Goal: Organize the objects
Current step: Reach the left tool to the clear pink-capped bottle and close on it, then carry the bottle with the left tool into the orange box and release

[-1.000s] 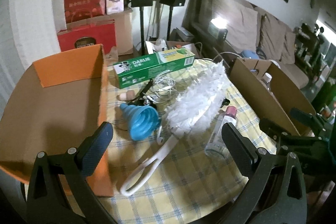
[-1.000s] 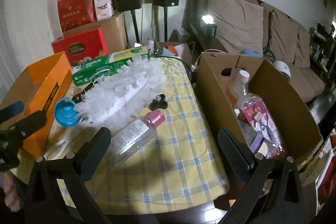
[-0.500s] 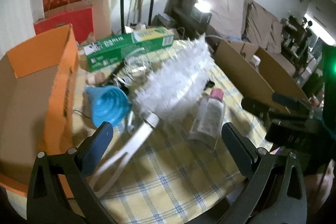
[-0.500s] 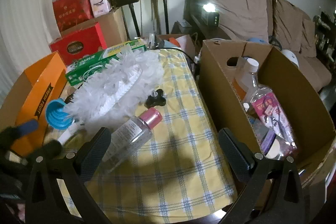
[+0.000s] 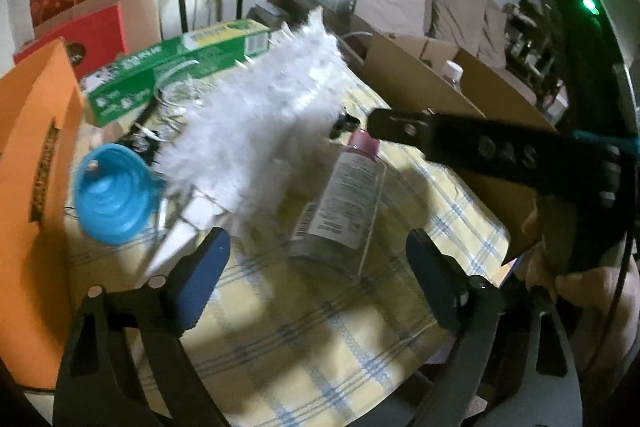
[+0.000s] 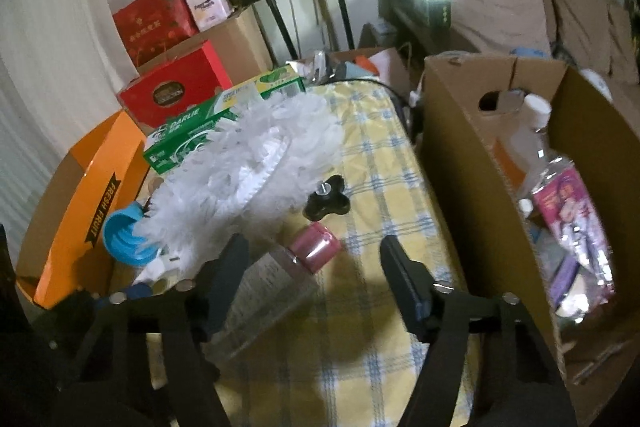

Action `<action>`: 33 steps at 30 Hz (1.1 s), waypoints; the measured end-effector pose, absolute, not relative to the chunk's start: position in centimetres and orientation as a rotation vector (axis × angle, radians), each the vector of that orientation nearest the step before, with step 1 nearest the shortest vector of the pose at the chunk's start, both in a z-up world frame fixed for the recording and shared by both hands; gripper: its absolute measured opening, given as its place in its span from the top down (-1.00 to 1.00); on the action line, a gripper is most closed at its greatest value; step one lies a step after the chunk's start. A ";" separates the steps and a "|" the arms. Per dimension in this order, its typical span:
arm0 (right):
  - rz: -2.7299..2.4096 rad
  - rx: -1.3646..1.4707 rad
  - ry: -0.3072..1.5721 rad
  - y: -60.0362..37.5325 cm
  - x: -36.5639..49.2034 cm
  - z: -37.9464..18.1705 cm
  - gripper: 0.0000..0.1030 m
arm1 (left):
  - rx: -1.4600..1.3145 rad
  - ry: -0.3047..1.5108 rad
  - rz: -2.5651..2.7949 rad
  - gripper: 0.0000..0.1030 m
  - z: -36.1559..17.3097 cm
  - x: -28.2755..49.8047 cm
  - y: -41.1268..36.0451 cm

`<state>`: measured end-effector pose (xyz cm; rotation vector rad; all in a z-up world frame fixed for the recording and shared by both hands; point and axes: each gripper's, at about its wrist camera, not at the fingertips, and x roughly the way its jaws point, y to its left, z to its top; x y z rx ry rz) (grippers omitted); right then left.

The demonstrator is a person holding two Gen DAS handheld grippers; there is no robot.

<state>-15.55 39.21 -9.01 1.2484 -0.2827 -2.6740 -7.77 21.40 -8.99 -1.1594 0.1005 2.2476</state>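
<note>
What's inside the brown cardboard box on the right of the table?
The brown cardboard box holds a white-capped bottle and a clear bottle with a pink label. Whatever lies beneath them is covered.

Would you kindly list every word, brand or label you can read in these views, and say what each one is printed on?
"DARLIE": on the green carton lying behind the white duster.
"FRESH FRUIT": on the black band of the orange box.
Too blurred or small to read: the print on the clear bottle's label, the gold badge on the red box, the characters on the red bag, the pink packet, and the pink-labelled bottle in the cardboard box.
</note>
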 end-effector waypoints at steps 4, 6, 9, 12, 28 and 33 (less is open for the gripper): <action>-2.616 1.296 -0.352 39.7 -16.9 -9.9 -0.10 | -1.188 0.089 2.218 -0.58 -9.9 -8.2 22.1; -2.594 1.323 -0.375 39.9 -17.4 -10.3 -0.09 | -1.202 0.086 2.209 -0.50 -10.3 -8.5 22.5; -2.550 1.353 -0.425 40.1 -18.0 -11.0 0.02 | -1.222 0.078 2.192 -0.41 -10.8 -8.8 22.8; -2.516 1.374 -0.460 40.1 -18.4 -11.5 0.04 | -1.235 0.080 2.181 -0.40 -11.3 -9.0 23.2; -2.319 1.433 -0.718 40.1 -20.3 -13.3 0.37 | -1.215 0.115 2.170 0.11 -11.7 -9.2 24.5; -2.282 1.470 -0.698 40.2 -21.1 -13.3 0.36 | -1.223 0.103 2.137 0.08 -11.4 -9.4 23.9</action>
